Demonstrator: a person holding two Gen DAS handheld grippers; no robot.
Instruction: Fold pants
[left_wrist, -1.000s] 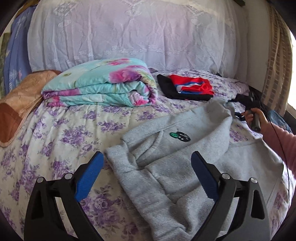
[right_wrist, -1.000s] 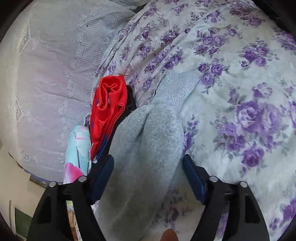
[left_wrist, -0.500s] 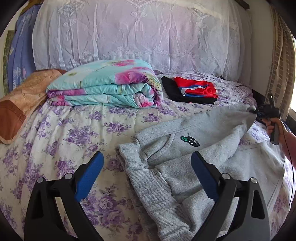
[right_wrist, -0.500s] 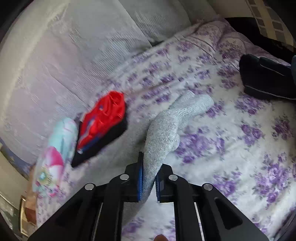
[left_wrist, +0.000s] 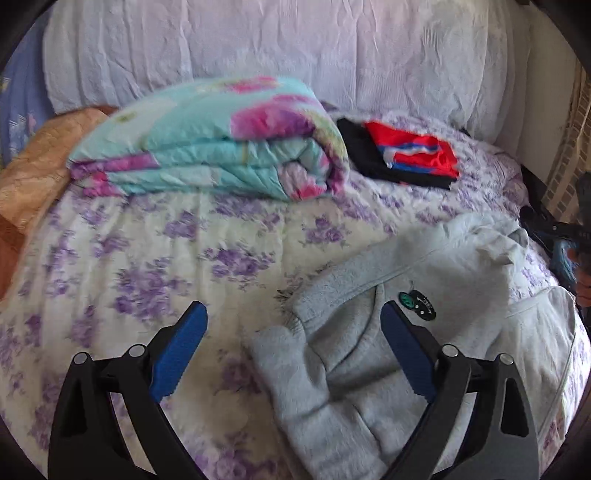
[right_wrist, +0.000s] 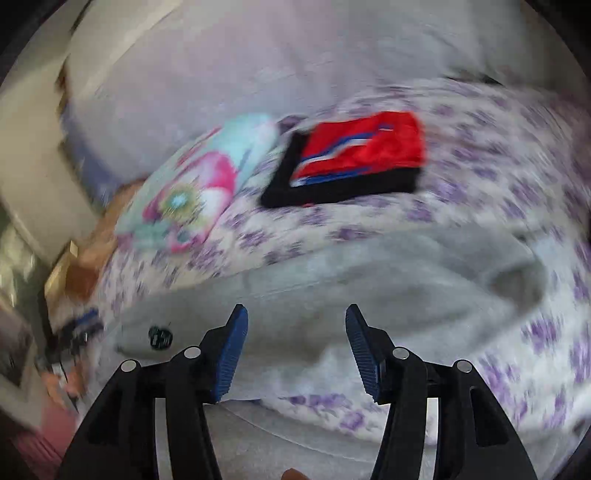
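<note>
Grey fleece pants (left_wrist: 413, 332) with a small green and black logo lie rumpled on the floral bed, at the lower right of the left wrist view. They also show in the blurred right wrist view (right_wrist: 369, 280), across the middle. My left gripper (left_wrist: 293, 332) is open and empty, hovering above the pants' near left edge. My right gripper (right_wrist: 295, 332) is open and empty, just above the grey cloth.
A folded turquoise and pink quilt (left_wrist: 221, 144) lies at the back. A folded red and black garment pile (left_wrist: 402, 155) lies right of it, also in the right wrist view (right_wrist: 354, 158). An orange pillow (left_wrist: 33, 173) is at left. White lace cloth (left_wrist: 295, 55) stands behind.
My right gripper, shut on a grey pant leg half a second ago, has opened, let it go and swung round. The leg now lies folded over the pants. My left gripper shifted left.
</note>
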